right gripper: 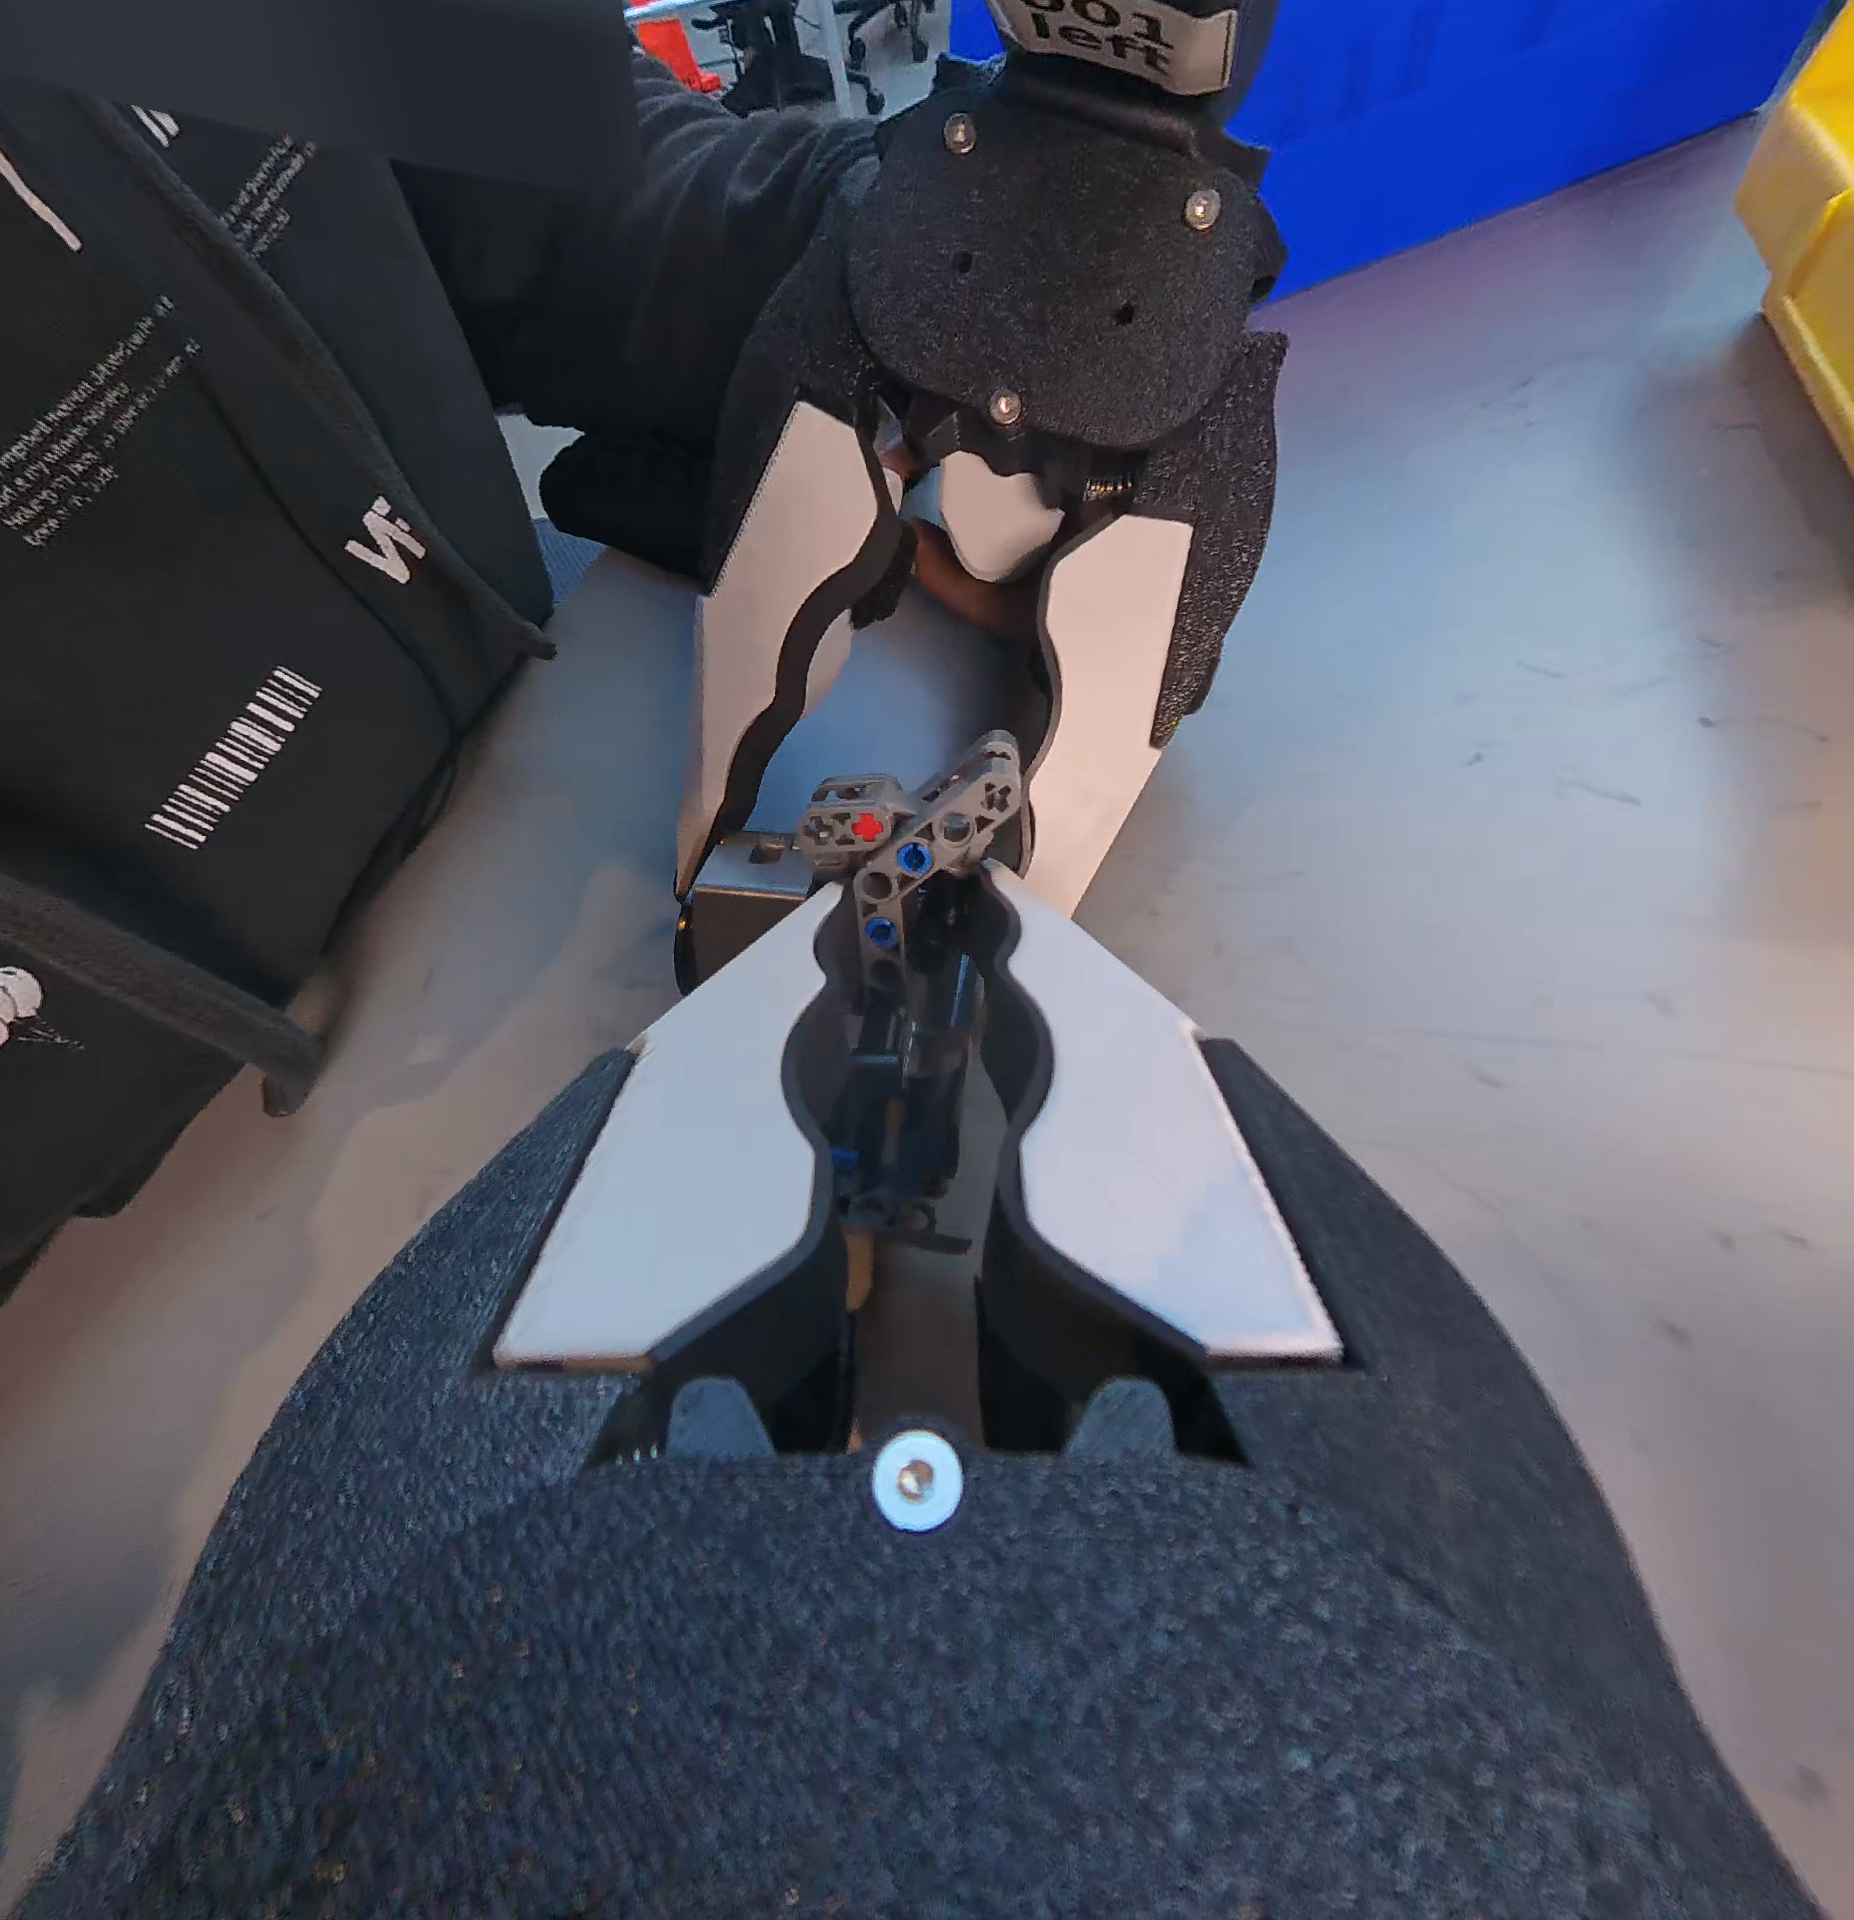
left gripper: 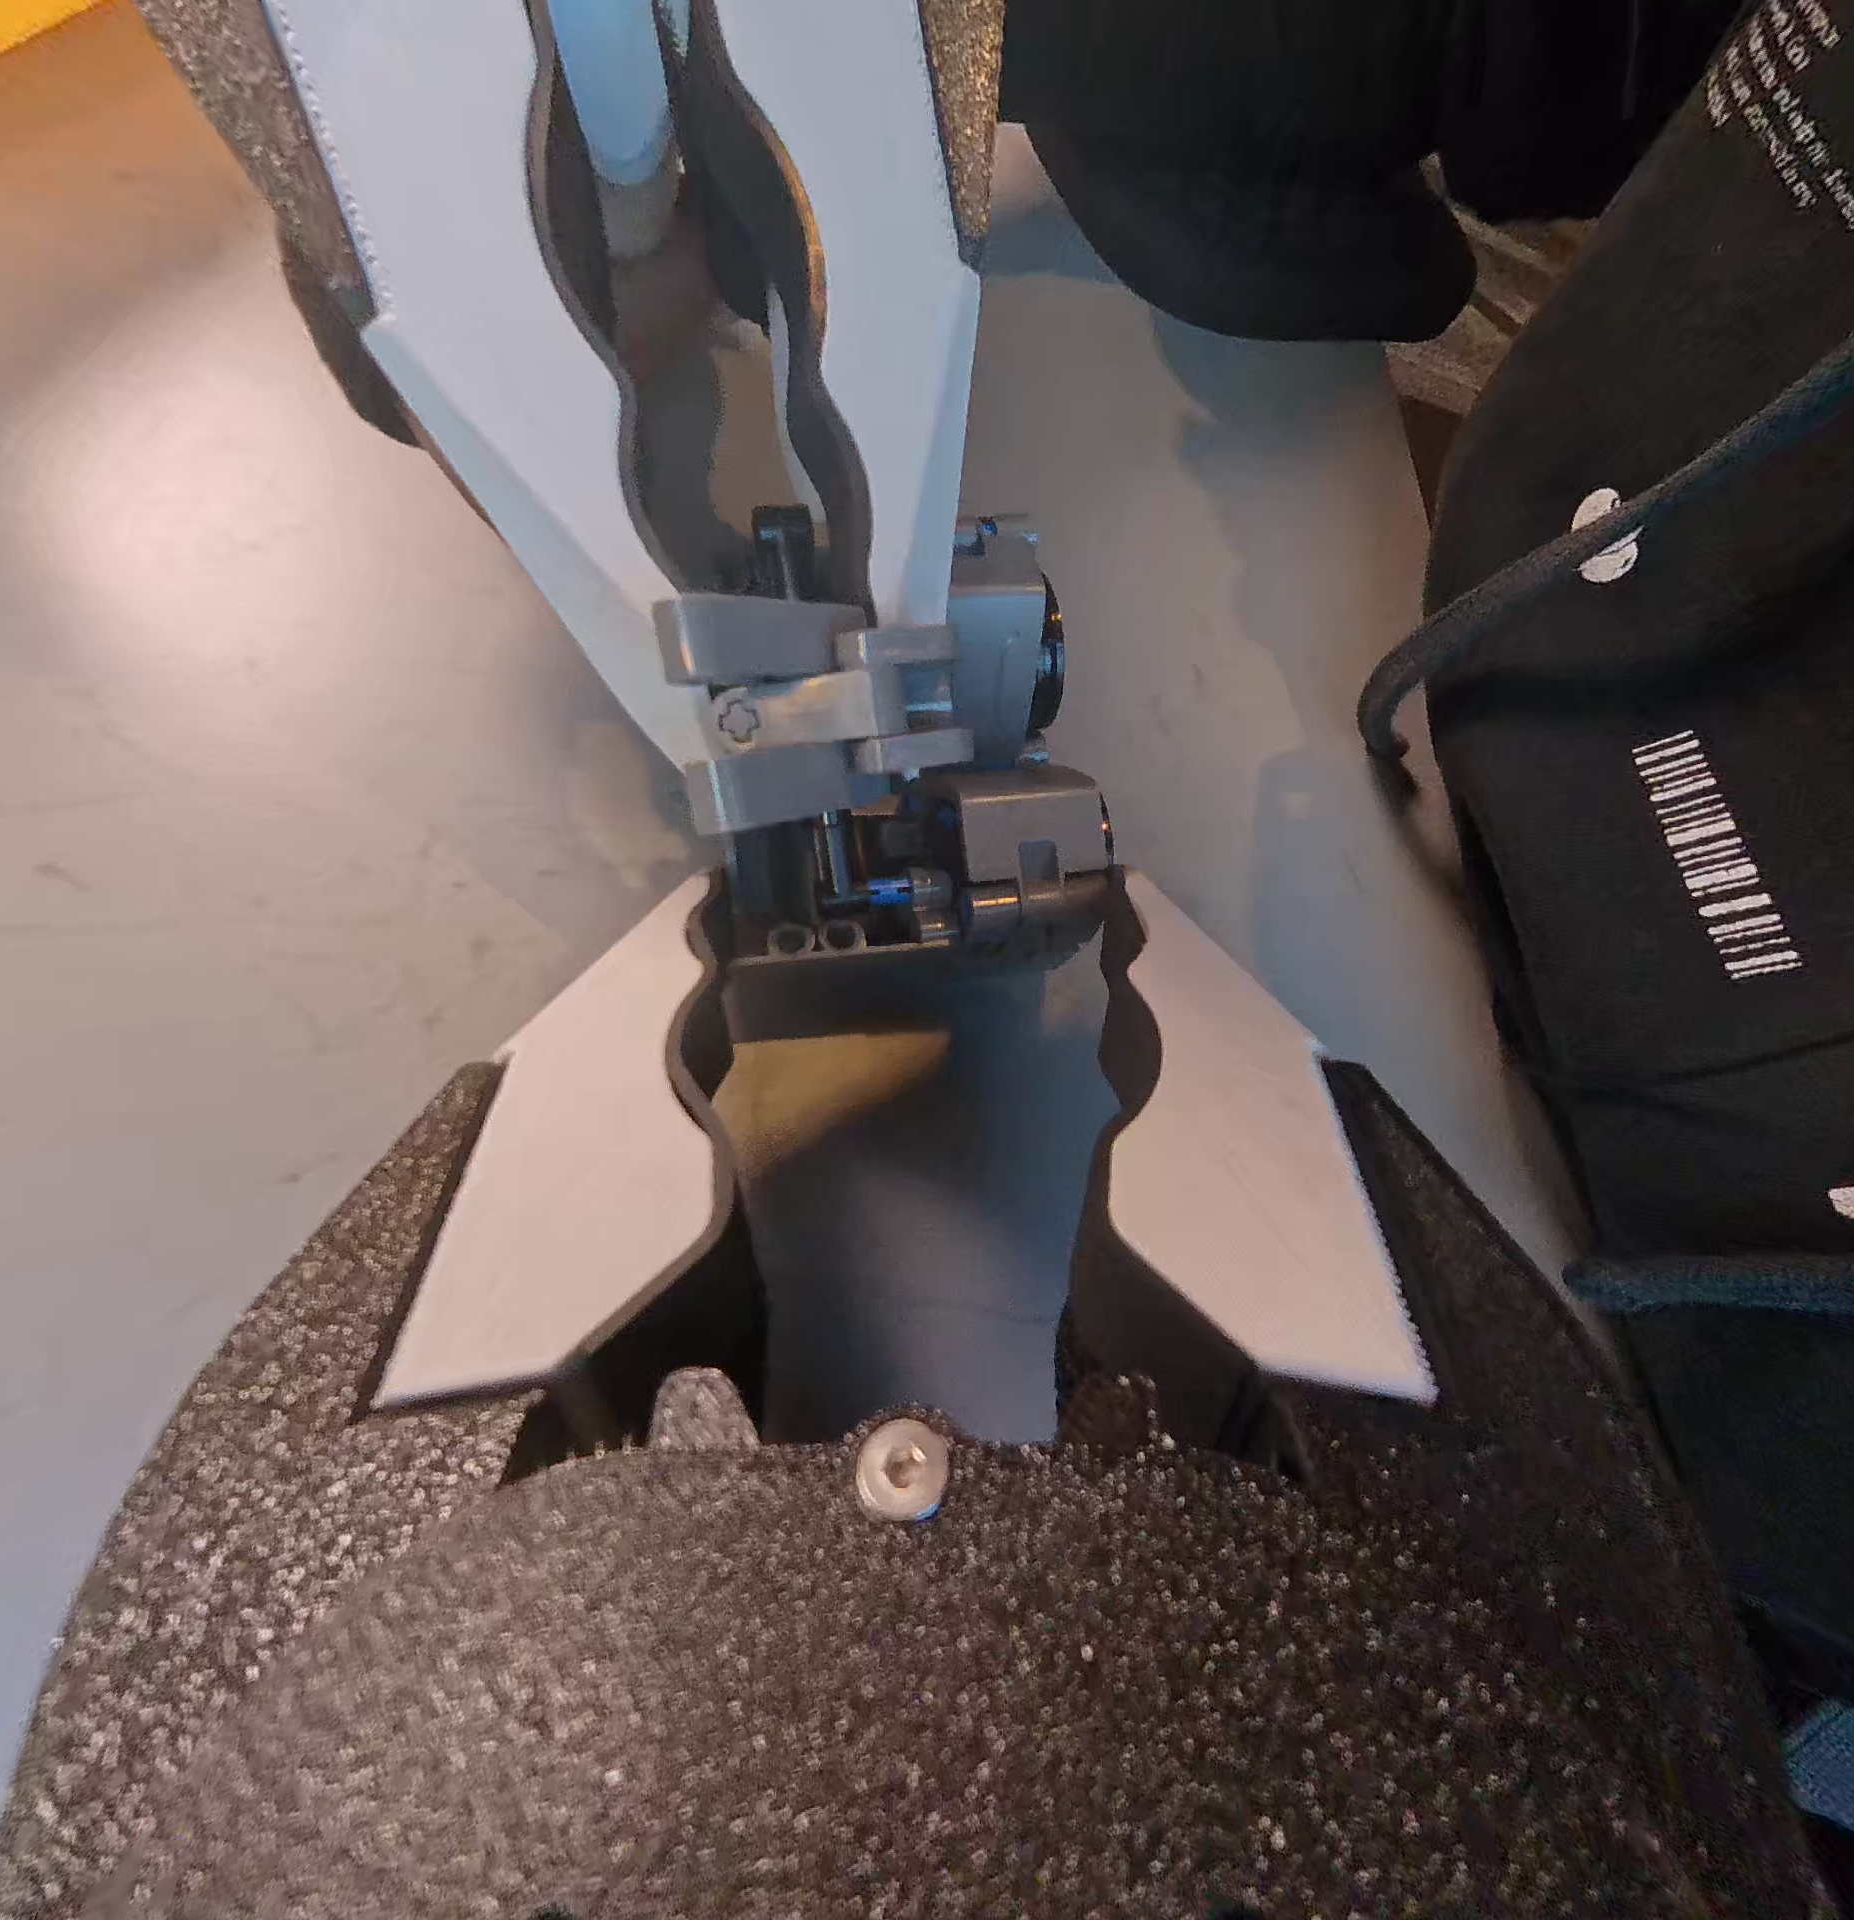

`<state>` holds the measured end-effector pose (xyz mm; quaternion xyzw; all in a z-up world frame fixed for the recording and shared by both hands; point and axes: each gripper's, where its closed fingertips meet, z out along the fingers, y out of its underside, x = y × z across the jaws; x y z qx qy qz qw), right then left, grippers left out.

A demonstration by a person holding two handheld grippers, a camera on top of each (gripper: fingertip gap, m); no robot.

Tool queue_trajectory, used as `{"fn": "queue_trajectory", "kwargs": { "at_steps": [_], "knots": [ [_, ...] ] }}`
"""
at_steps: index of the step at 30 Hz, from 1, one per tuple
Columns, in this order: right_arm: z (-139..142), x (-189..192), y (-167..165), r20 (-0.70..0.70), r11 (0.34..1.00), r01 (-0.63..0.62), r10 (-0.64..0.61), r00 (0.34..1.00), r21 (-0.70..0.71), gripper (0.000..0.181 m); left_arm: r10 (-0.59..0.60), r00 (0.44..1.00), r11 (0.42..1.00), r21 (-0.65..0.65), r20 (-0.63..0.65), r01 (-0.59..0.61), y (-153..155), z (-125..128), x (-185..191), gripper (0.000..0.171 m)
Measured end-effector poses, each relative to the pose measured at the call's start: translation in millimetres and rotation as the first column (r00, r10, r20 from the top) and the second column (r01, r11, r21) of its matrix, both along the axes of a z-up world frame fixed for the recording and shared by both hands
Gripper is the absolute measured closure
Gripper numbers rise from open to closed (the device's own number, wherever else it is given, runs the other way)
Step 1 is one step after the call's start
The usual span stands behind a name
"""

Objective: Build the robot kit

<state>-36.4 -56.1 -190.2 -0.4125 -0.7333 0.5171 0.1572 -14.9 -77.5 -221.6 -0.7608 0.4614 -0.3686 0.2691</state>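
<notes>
Broadly, a grey table (right gripper: 1474,935) lies under both grippers, and a black fabric bag (right gripper: 206,623) with white printing stands on it, to the left of the right gripper's jaws and to the right of the left gripper's jaws. Beyond the jaws in the right wrist view a blue bin (right gripper: 1474,125) and a yellow bin (right gripper: 1827,260) stand at the far edge, both cut off by the frame. A person's dark sleeve (right gripper: 674,260) reaches behind the left gripper.

Between the 2 grippers sits a small grey and black brick assembly (left gripper: 902,769), built of beams and pins. The left gripper (left gripper: 907,883) has its jaws spread wide, with the 2 tips at either side of the assembly's lower black part; whether they touch it I cannot tell. The right gripper (right gripper: 918,883) comes from the opposite side with its jaws pressed close on the assembly, which stands deep between them. Its own fingers (right gripper: 715,1143) hide the lower half of the assembly, so the shape there is hard to make out.
</notes>
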Motion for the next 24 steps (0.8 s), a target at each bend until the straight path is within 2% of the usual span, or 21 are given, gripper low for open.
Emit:
{"fn": "queue_trajectory", "kwargs": {
  "at_steps": [10,18,24],
  "knots": [
    [-1,3,-4,0.064,0.996,0.012,-0.007,0.998,-0.085,0.163,-0.006,1.000,0.999,0.042,-0.027,0.007,-3,-2,2,0.101],
    [2,7,-7,0.099,0.984,0.015,0.002,0.995,-0.175,0.163,0.000,1.000,1.000,0.015,-0.011,0.000,-4,-1,5,0.101],
    [1,10,-12,0.131,0.981,0.025,0.000,0.991,-0.192,0.162,-0.011,1.000,1.000,-0.007,-0.006,0.011,-9,-2,9,0.101]
  ]
}}
